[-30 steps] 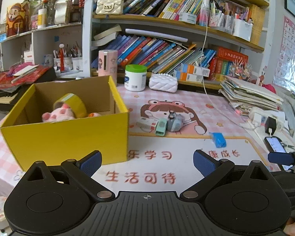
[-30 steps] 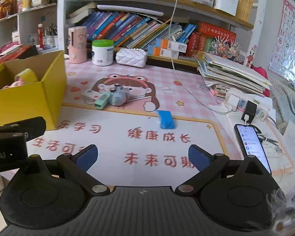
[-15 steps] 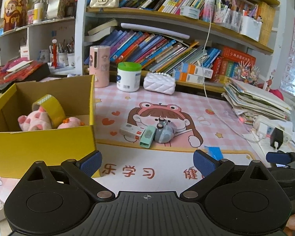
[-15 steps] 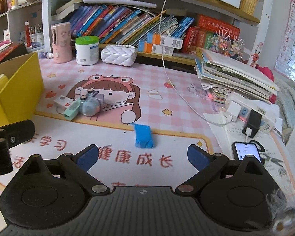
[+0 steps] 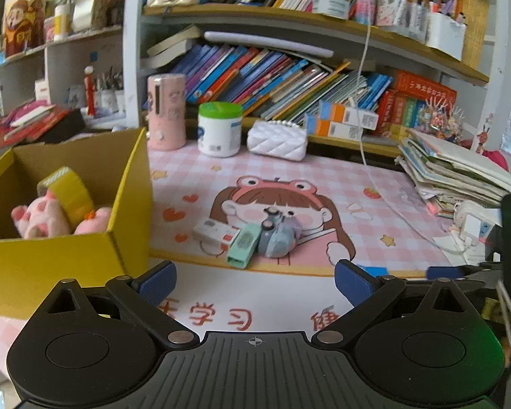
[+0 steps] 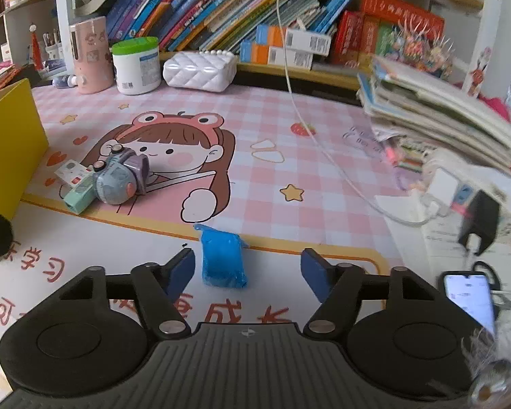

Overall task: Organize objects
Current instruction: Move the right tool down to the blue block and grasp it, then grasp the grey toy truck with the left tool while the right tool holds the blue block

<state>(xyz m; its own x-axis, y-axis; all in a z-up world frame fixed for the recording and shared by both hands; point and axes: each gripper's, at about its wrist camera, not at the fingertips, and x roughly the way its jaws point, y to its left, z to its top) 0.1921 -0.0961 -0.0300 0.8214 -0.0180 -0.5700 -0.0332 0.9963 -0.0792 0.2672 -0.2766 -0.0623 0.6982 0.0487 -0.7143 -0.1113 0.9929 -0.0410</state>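
My right claw (image 6: 247, 272) points down at the small blue wrapped packet (image 6: 223, 260), which lies flat on the pink cartoon desk mat (image 6: 323, 156) between my closing pads, nearer the left pad, neither pressing it. My left claw (image 5: 255, 281) hangs released, empty, beside the yellow cardboard box (image 5: 68, 262).

1. Yellow box (image 6: 10, 146): cut by the right wrist view's left edge, contents unseen there.
2. Blue packet (image 5: 374, 270): in the left wrist view mostly hidden behind the left tongs' (image 5: 255, 277) right finger.
3. Phone (image 6: 468, 294): screen text too small to read.
4. Paper stack (image 6: 443, 116): blurred.
5. Plush toy (image 5: 42, 220): lower part hidden by the box wall.
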